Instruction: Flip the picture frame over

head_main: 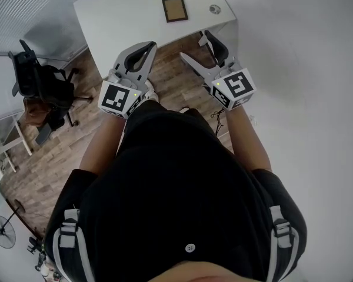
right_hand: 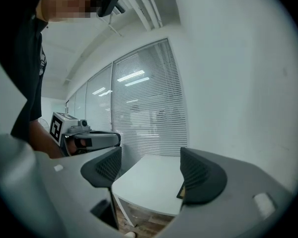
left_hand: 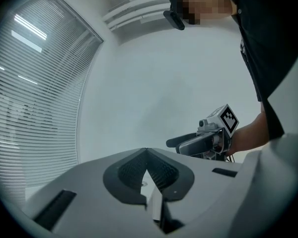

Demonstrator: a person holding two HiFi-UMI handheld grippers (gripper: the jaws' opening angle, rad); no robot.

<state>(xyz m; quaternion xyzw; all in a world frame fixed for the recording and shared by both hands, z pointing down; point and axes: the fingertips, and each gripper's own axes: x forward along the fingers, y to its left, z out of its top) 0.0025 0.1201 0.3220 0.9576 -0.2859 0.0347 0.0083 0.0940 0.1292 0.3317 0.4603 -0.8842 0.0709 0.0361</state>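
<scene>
Picture frame (head_main: 175, 9) lay flat at far end of white counter (head_main: 123, 22), untouched, well ahead of both tools. Left tool (head_main: 150, 44): pads together, nothing between. Right tool (head_main: 195, 47): jaws wide apart, empty, counter showing through gap; likely readied for frame's edge. Both tools held near body, short of counter. Judged approach step, flip not begun. Small round object (head_main: 215, 9) lay right of frame, apart from it.
</scene>
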